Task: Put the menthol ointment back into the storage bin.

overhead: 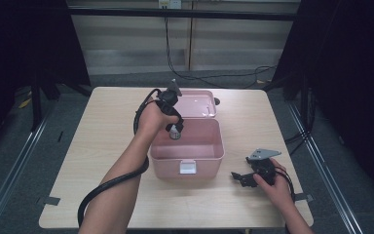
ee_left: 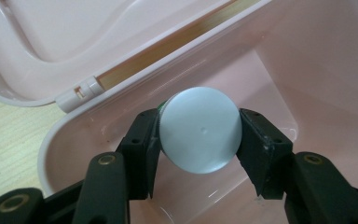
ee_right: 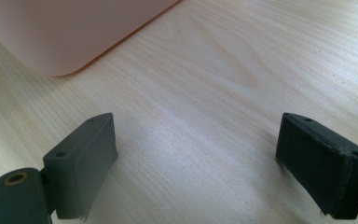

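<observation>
The left hand-held gripper (ee_left: 199, 140) is clamped on a small bottle's round pale cap (ee_left: 200, 129), just above the open pink box (ee_left: 74, 135) below it. The cap looks smooth, light and slippery; its ribbed rim seems the safest hold. The right hand-held gripper (ee_right: 196, 163) gapes wide and empty, low over the surface (ee_right: 242, 60).

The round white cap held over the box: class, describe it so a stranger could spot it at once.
Find the open pink box on the wooden table, its lid folded back. Above its inside, the left tool grips a cap between its black jaws. It is the one round, pale, smooth-topped thing there.
</observation>
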Demonstrator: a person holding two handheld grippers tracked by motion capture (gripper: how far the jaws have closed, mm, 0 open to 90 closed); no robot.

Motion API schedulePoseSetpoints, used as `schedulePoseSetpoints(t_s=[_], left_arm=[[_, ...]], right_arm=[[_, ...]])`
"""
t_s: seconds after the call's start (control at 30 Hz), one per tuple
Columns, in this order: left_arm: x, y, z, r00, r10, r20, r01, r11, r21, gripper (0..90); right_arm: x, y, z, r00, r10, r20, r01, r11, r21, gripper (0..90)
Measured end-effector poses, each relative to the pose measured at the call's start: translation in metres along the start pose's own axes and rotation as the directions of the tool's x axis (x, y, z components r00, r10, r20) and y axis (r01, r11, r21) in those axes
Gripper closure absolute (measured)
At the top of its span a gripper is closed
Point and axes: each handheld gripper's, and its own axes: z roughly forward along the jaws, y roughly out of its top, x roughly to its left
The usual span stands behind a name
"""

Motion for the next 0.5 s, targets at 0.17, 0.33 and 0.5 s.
schedulePoseSetpoints(t_s=[0.17,0.33,0.5], left_arm=[[-0.001,0.0,0.007,0.9999,-0.013,0.0,0.013,0.9999,0.002,50.1],[0.002,0.0,0.013,0.9998,-0.018,-0.002,0.018,0.9998,-0.007,50.1],[0.003,0.0,0.019,0.9996,-0.029,-0.002,0.029,0.9996,-0.009,50.1]], right_arm=[[0.0,0.0,0.0,1.0,0.0,0.0,0.0,1.0,0.0,11.5],[0.0,0.0,0.0,1.0,0.0,0.0,0.0,1.0,0.0,11.5],[0.0,0.0,0.0,1.0,0.0,0.0,0.0,1.0,0.001,11.5]])
